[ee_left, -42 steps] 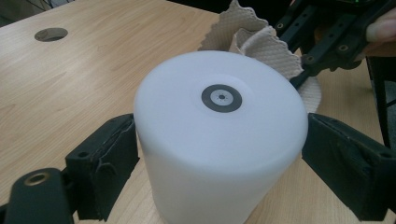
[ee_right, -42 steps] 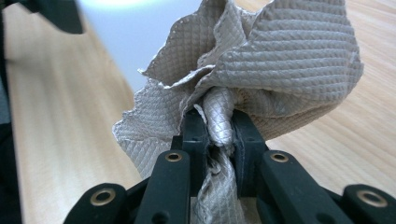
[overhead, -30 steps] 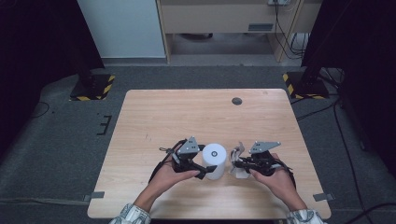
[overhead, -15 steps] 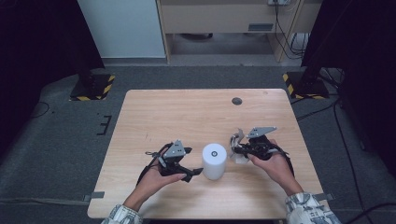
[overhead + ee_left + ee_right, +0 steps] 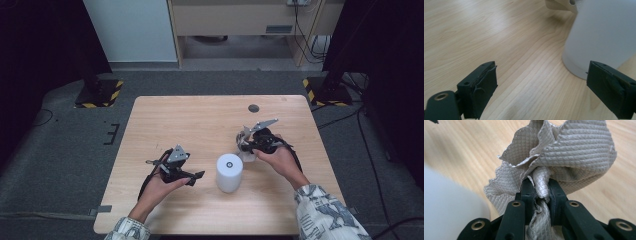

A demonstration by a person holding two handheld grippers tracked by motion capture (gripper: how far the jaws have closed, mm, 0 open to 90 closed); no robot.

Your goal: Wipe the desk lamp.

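A white paper towel roll (image 5: 229, 172) stands upright on the wooden table (image 5: 200, 120), toward its front. My right gripper (image 5: 244, 141) hovers just behind and right of the roll, shut on a crumpled quilted paper towel sheet (image 5: 246, 150). In the right gripper view the sheet (image 5: 574, 152) bunches out past the pinching jaws of my right gripper (image 5: 541, 192), and the roll (image 5: 449, 207) blurs at the left. My left gripper (image 5: 196, 177) sits left of the roll, apart from it. In its own view my left gripper (image 5: 544, 92) is open and holds nothing, with the roll (image 5: 604, 37) ahead at the right.
A small dark round disc (image 5: 253, 108) lies near the table's far edge. Yellow-and-black striped stand feet (image 5: 100, 94) rest on the grey floor beyond the table's far corners. Bare wood stretches across the left and far parts of the tabletop.
Both grippers have drawn away from the roll: the left slid left and now stands open, the right moved back and right carrying the sheet. The roll stays in place.
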